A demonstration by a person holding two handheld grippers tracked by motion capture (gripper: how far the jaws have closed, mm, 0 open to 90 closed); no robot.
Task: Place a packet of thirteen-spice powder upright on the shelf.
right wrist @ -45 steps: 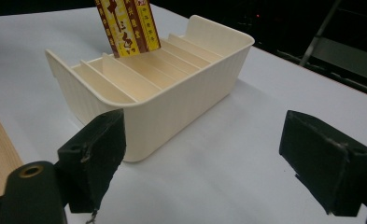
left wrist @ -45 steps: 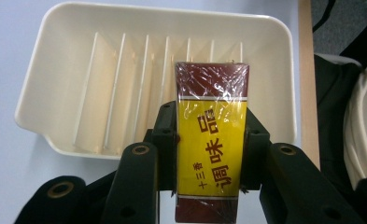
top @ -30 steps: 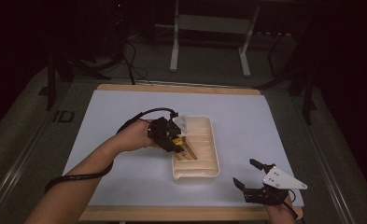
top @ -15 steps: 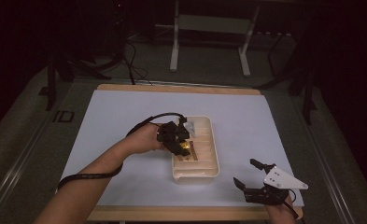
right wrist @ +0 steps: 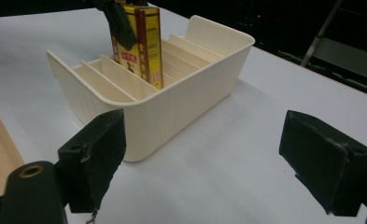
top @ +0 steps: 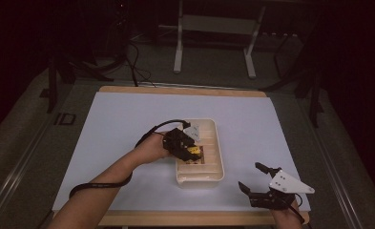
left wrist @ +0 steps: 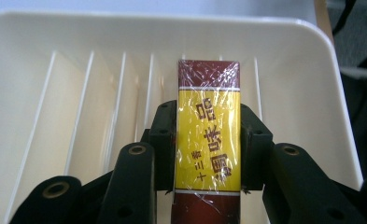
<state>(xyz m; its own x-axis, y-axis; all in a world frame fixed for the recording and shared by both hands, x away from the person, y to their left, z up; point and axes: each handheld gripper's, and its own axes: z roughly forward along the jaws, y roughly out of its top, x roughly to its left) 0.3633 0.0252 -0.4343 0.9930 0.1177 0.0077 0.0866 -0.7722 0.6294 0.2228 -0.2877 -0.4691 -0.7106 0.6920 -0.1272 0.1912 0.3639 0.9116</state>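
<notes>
The left claw is closed on a yellow and dark red box wrapped in shiny film, held upright inside the cream plastic tray with thin ribs. The left gripper view shows printed characters on it. The right claw is wide open, low near the white table edge.

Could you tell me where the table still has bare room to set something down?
The white mat is bare left of and beyond the cream tray, and right of it up to the right gripper. It is crowded inside the tray, where the left gripper holds the box.
</notes>
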